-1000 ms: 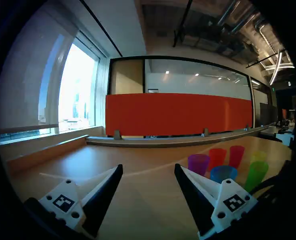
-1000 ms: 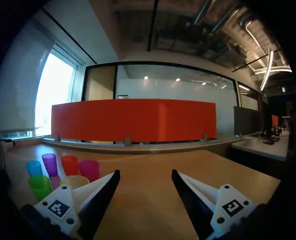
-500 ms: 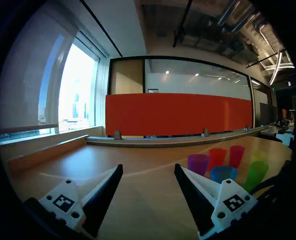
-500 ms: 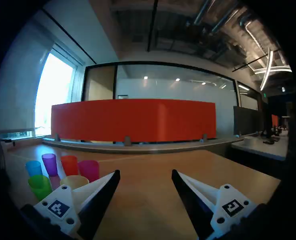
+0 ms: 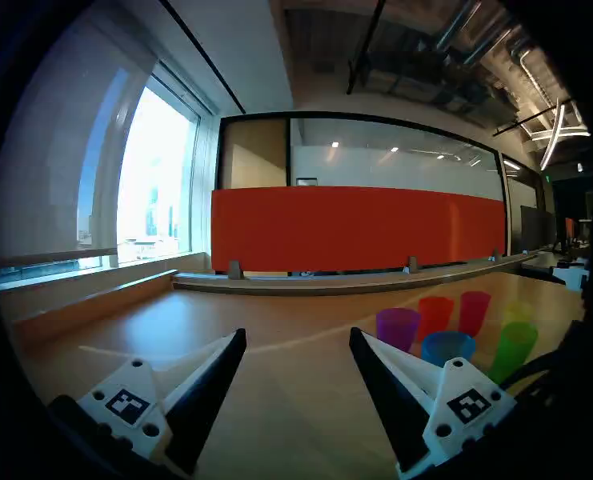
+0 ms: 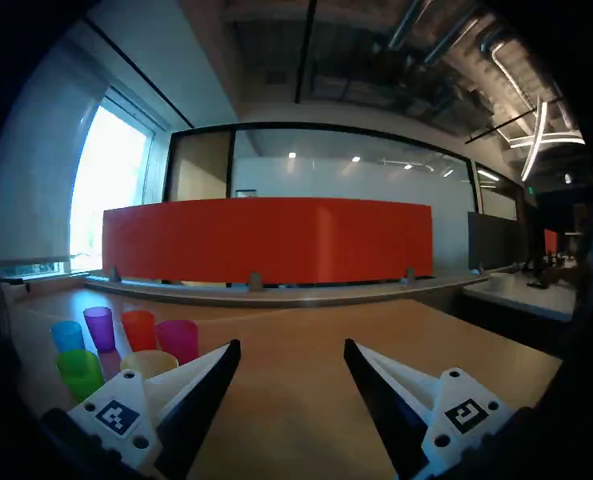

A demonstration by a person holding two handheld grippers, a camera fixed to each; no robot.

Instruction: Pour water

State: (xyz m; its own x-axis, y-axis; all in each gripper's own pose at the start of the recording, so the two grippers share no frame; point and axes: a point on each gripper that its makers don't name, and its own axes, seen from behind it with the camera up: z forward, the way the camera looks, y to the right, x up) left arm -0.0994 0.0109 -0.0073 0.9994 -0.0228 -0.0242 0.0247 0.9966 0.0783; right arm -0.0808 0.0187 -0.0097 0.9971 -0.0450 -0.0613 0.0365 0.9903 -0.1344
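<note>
In the left gripper view, my left gripper [image 5: 296,336] is down at 6 o'clock. Its two fingers are spread wide and hold nothing. They point out over the wooden table [image 5: 216,316]. At about 4 o'clock, six little cups stand close together on the table, just past the finger on that side. A purple cup [image 5: 397,326], a red cup [image 5: 434,314], a pink cup [image 5: 473,310] and a yellow cup [image 5: 519,311] are at the back. A blue cup [image 5: 446,346] and a green cup [image 5: 514,346] are in front. I cannot tell if any cup has water in it. A long orange wall [image 5: 352,228] runs behind the table, and a bright window [image 5: 152,192] is at 9 o'clock. In the right gripper view, my right gripper [image 6: 290,346] is at 6 o'clock too, wide open and holding nothing. Here the cups are at about 8 o'clock, and the yellow cup [image 6: 146,362] sits partly behind my finger.
</note>
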